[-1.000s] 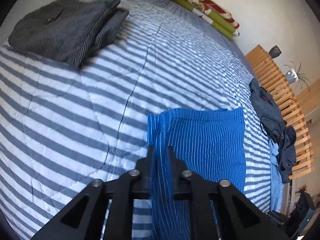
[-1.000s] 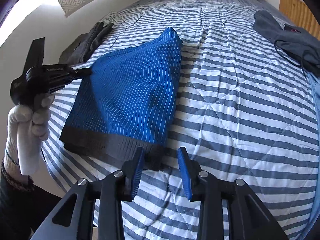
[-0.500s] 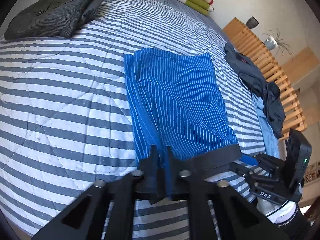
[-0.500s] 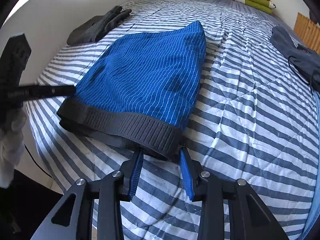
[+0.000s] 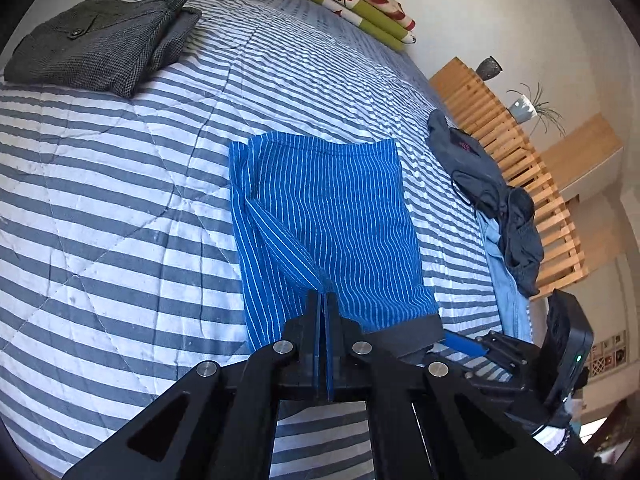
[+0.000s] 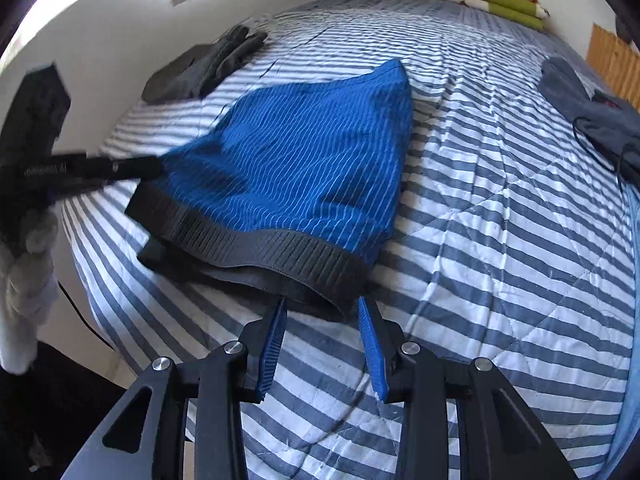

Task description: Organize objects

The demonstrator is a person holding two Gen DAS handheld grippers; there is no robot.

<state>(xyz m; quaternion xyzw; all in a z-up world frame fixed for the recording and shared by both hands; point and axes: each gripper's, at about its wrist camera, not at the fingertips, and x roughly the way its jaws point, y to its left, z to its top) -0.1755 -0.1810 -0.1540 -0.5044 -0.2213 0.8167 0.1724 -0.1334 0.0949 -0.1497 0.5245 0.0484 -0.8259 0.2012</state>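
Blue pinstriped shorts [image 5: 332,216] with a dark grey waistband [image 6: 256,240] lie on the striped bed [image 5: 100,200]. My left gripper [image 5: 322,296] is shut on a raised fold of the blue cloth near the waistband. In the right wrist view, that same gripper [image 6: 132,168] pinches the shorts' left side, with a white-gloved hand [image 6: 28,280] holding it. My right gripper [image 6: 322,308] stands open at the waistband's near right corner. The band's lower edge hangs between its blue pads [image 6: 370,344] without being pressed.
A folded grey garment [image 5: 96,52] lies at the bed's far left. A heap of dark blue clothes [image 5: 480,172] sits at the right edge beside a wooden slatted frame [image 5: 520,152]. Green patterned blankets [image 5: 352,4] are stacked at the far end. The bed's near edge is just below the shorts.
My left gripper closed fully on the blue cloth and drew back, lifting a fold. The waistband's left end rose off the bed. My right gripper edged onto the waistband's corner.
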